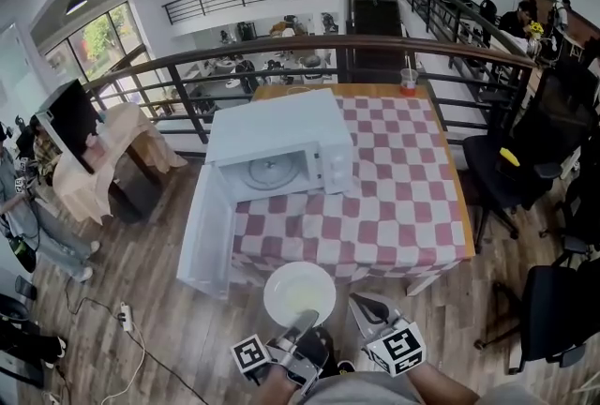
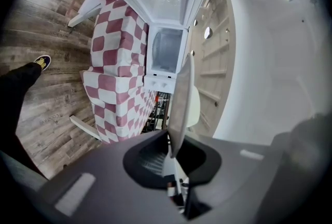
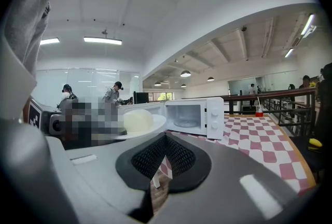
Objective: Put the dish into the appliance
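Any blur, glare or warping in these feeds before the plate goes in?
Head view: sharp, evenly lit, fisheye bows the railing. Left gripper view: rolled sideways, plate edge-on and soft near the lens, corners black. Right gripper view: microwave crisp, a mosaic patch at left, ceiling lamps bright.

White microwave (image 1: pixel 279 148) – door and cavity white too, tablecloth (image 1: pixel 403 197) in dusky-red and white checks, white dish (image 1: pixel 299 292) with pale yellow mound, grey-brown wood-grain floor (image 1: pixel 141 272), black-and-white square markers on left gripper (image 1: pixel 302 319) and right gripper (image 1: pixel 358 300), black chair (image 1: pixel 506 183).
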Available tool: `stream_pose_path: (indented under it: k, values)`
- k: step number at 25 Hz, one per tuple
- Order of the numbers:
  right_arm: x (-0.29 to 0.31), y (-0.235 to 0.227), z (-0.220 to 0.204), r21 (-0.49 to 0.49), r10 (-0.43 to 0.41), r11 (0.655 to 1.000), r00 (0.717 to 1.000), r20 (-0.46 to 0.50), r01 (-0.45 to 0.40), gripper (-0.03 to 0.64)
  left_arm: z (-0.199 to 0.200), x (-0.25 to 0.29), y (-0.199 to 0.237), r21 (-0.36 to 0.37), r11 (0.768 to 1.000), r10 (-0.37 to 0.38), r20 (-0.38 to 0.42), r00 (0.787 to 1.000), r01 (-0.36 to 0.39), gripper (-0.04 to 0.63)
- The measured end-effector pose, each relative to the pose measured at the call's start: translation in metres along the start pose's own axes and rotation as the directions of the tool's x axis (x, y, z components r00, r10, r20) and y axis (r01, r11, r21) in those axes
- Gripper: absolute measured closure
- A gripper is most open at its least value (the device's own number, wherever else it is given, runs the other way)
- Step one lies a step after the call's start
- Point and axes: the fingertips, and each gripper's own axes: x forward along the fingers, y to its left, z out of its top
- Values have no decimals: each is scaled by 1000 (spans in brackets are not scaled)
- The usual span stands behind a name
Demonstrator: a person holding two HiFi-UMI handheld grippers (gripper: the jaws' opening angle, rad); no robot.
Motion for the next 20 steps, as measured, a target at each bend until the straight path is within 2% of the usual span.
stream_pose_path:
  k: [8, 20]
  values:
    - [27, -9, 1, -10, 14, 1000, 1000, -5, -14, 618, 25, 19, -1, 6, 1000, -13, 9, 1000, 13, 571]
    - [98, -40, 16, -25, 23, 999, 1000, -21, -23, 618, 91, 62, -7, 3, 1000, -9, 39, 999, 9, 571]
